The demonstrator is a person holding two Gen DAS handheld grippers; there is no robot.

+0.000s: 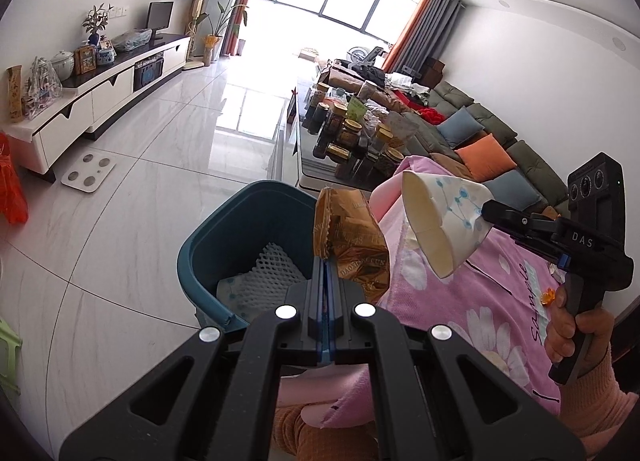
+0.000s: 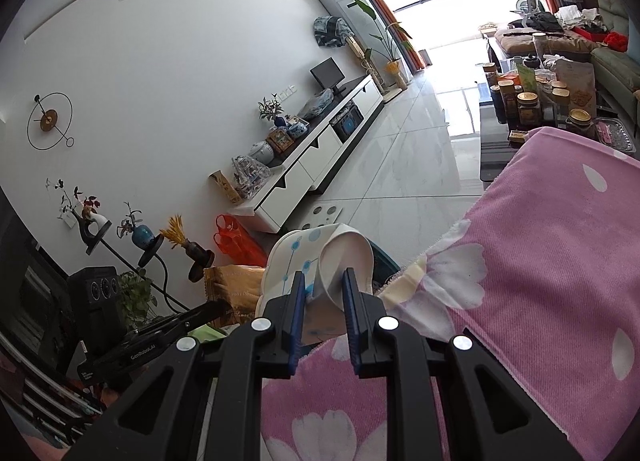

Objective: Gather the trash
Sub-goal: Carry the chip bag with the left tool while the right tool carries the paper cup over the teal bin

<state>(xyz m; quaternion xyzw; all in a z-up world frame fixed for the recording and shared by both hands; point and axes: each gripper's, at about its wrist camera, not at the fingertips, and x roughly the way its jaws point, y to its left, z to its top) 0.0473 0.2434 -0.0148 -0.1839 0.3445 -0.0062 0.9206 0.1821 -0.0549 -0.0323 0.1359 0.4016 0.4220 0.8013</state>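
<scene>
Over the bin: both grippers loaded, nothing dropped yet.

Left gripper (image 1: pixel 326 261) jaws pinched almost flat on a crumpled gold wrapper (image 1: pixel 352 237), held above the blue bin's (image 1: pixel 208 237) right rim; bin holds white foam netting (image 1: pixel 276 265). Right gripper (image 2: pixel 322 289) partly closed on a squashed paper cup (image 2: pixel 320 257), mouth tipped toward the bin, over the edge of the pink floral cloth (image 2: pixel 540 261).

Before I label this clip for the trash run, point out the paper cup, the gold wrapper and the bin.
paper cup (image 1: pixel 452 217), left wrist view, patterned outer wall
gold wrapper (image 1: pixel 352 237), left wrist view, crinkled middle
bin (image 1: pixel 224 225), left wrist view, inner wall
</scene>
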